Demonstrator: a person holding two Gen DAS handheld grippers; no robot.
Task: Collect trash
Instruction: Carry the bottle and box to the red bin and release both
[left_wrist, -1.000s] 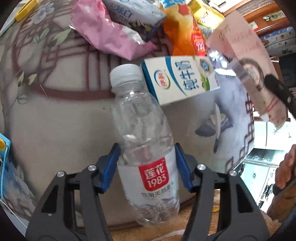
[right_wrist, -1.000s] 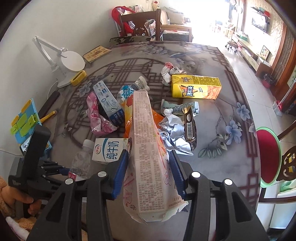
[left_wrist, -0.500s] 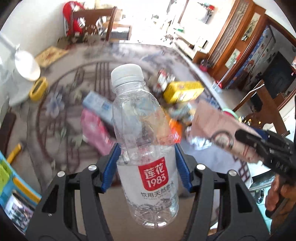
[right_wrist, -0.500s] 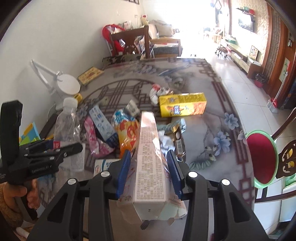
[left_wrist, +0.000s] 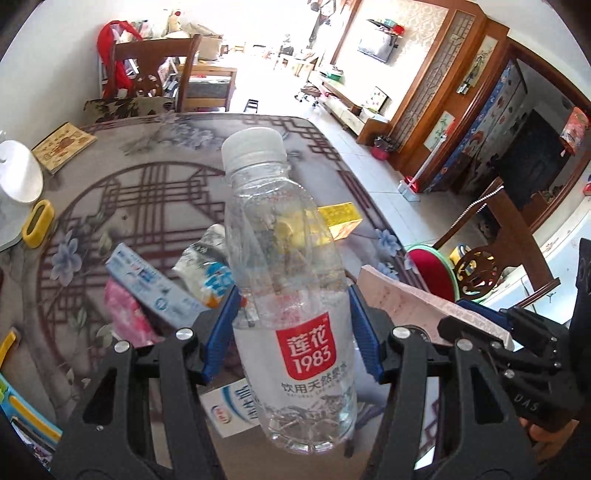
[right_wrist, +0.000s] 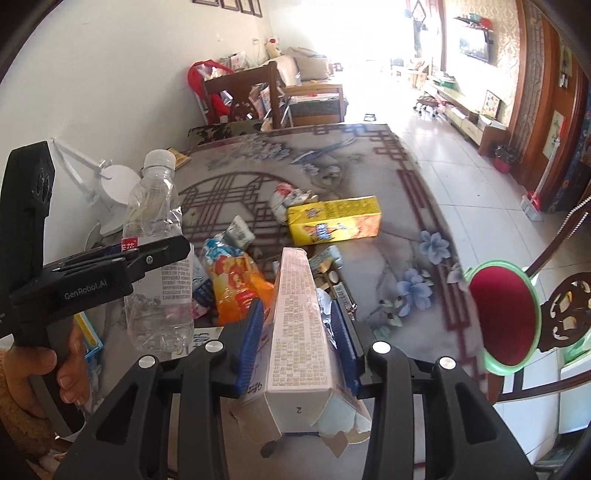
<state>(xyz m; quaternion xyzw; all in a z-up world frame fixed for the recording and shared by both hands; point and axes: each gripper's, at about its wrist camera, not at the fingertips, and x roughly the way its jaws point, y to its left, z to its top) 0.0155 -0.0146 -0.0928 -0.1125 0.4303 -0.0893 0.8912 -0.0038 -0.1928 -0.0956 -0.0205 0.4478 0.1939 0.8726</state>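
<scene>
A clear, empty water bottle (left_wrist: 288, 280) with a white cap and red label stands upright in my left gripper (left_wrist: 293, 332), whose blue pads press on its sides. It hangs above the patterned table (left_wrist: 155, 184). My right gripper (right_wrist: 297, 332) holds a flattened pale pink carton (right_wrist: 295, 288); its jaws are closing on it and the pads squeeze the walls. In the right wrist view the left gripper (right_wrist: 147, 258) and the bottle (right_wrist: 155, 206) sit at the left, a hand on the handle. The carton (left_wrist: 406, 299) also shows right of the bottle.
Litter lies mid-table: a yellow carton (right_wrist: 334, 219), an orange snack bag (right_wrist: 236, 284), a blue-white box (left_wrist: 147, 280), a pink wrapper (left_wrist: 127, 317), a milk carton (left_wrist: 231, 404). A white lamp (right_wrist: 110, 184) stands left. A red-seated chair (right_wrist: 502, 314) is beside the right edge.
Both grippers have risen off the table with their loads. The left one tilted upward, so the room beyond now shows. The pink carton looks squeezed narrower.
</scene>
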